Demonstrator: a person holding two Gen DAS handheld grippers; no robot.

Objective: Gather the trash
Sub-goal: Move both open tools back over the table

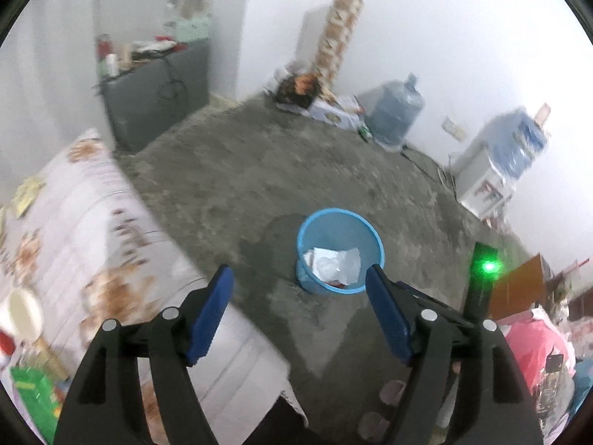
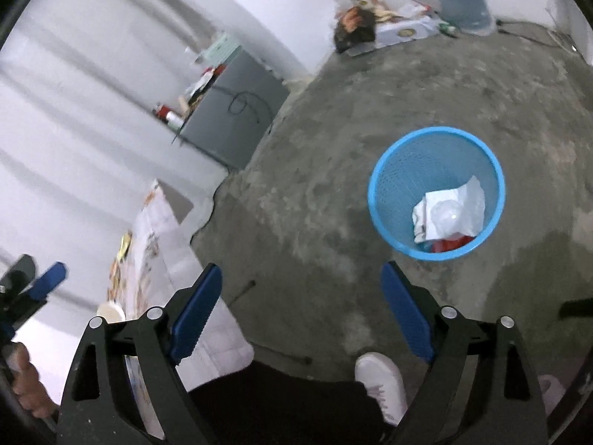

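Both tongs stand wide with nothing between the pads: left tongs (image 1: 300,311) and right tongs (image 2: 302,309) hang above the floor (image 2: 315,170). Ahead of the left pair, and ahead and right of the right pair, sits the bin (image 2: 381,170), upright, holding a white wrapper (image 2: 450,211) over something red. A bed (image 1: 92,204) lies left of both, with cup (image 1: 20,313) and packets on it. Risk: both views are blurred, so a hasty reach toward the bed could knock the cup or clip the bin.

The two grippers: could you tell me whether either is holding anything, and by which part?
Nothing is held. The left gripper and right gripper both stand open and empty above the floor; the trash lies in the blue basket.
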